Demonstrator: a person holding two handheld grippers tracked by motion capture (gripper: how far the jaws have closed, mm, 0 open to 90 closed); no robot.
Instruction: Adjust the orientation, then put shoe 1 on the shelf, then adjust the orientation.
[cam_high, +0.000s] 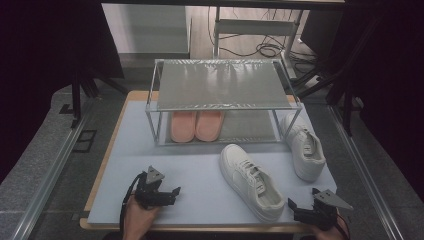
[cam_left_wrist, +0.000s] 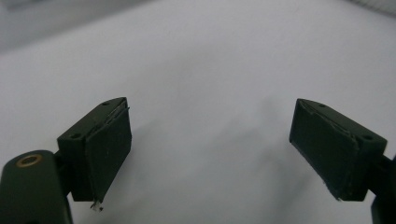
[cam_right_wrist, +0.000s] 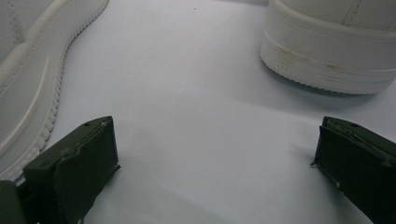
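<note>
Fingers (cam_left_wrist: 109, 151) of the left gripper (cam_high: 167, 194) are standing wide apart over the pale blue mat (cam_high: 200, 175), nothing between them. The right gripper (cam_high: 300, 209) is also holding its jaws spread wide and empty near the mat's front right corner. The nearer white sneaker (cam_high: 251, 181) is lying on the mat just left of that gripper; the second white sneaker (cam_high: 304, 145) is resting farther back, beside the metal rack (cam_high: 225, 85) with pink slippers (cam_high: 196, 125) underneath.

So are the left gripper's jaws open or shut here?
Open. The left gripper shows both jaws spread wide, with bare mat between them.
</note>
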